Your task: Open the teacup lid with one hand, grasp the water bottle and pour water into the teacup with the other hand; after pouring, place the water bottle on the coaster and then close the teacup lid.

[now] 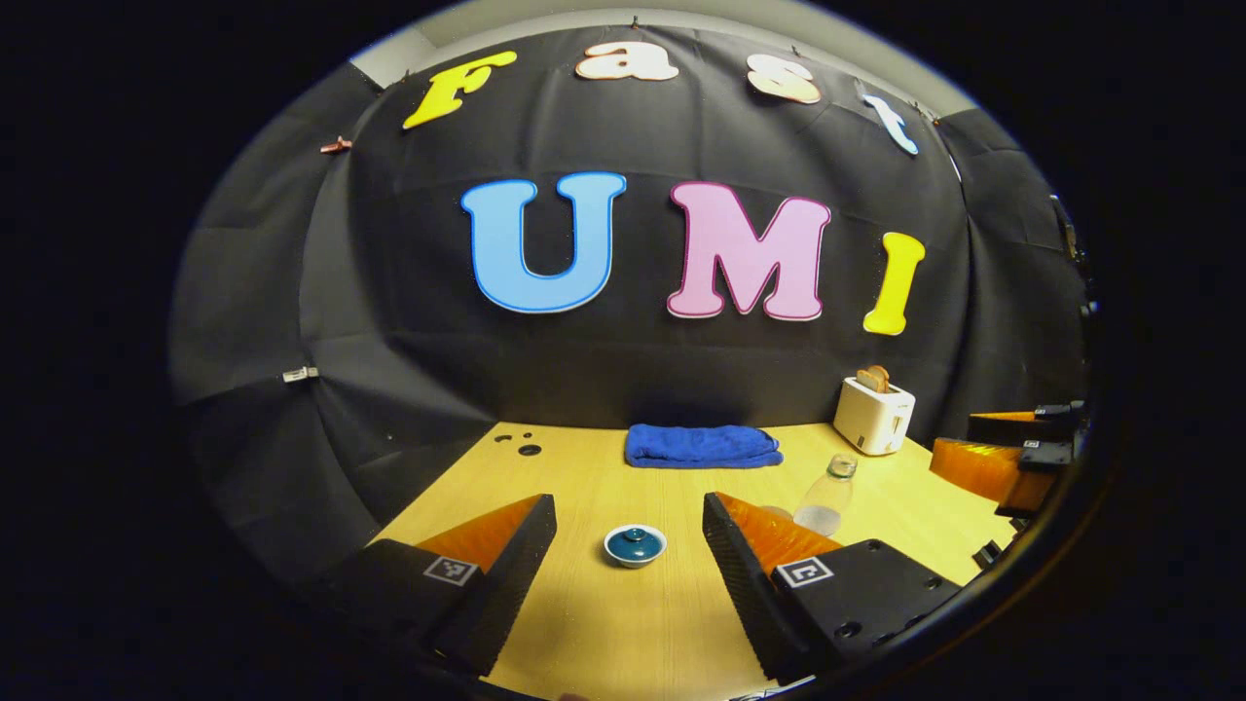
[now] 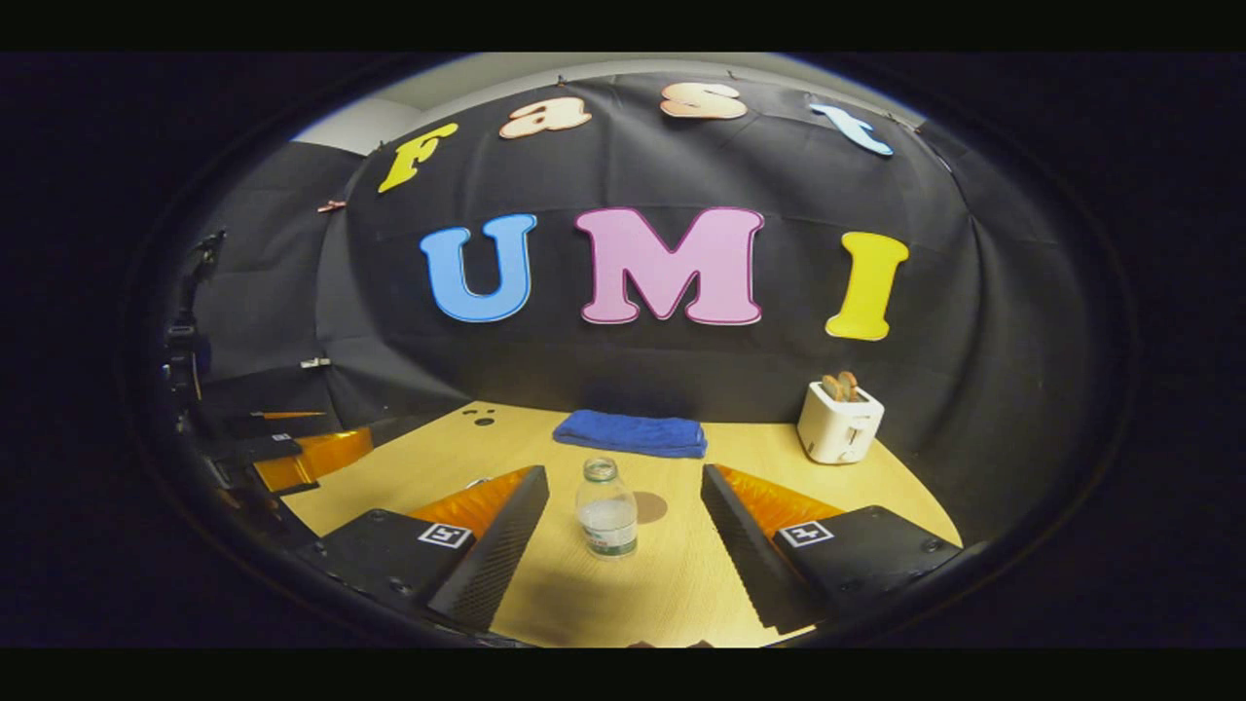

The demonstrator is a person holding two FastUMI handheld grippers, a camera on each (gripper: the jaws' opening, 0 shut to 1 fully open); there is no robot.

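in the left gripper view, the left gripper (image 1: 630, 560) hangs over the table (image 1: 584, 623) with its fingers spread wide, holding nothing, and the lidded teacup (image 1: 635, 545) sits dead centre between them, a little ahead, so that looks like the line-up for taking the lid. the water bottle (image 1: 827, 495) stands just right of it, a blue towel (image 1: 701, 445) and toaster (image 1: 873, 415) at the back. over to the right gripper view: the right gripper (image 2: 623, 545) is released too, fingers wide, framing the water bottle, which is upright and uncapped, ready to be grasped. the coaster (image 2: 650, 507) waits just behind it, a short hop for setting down.
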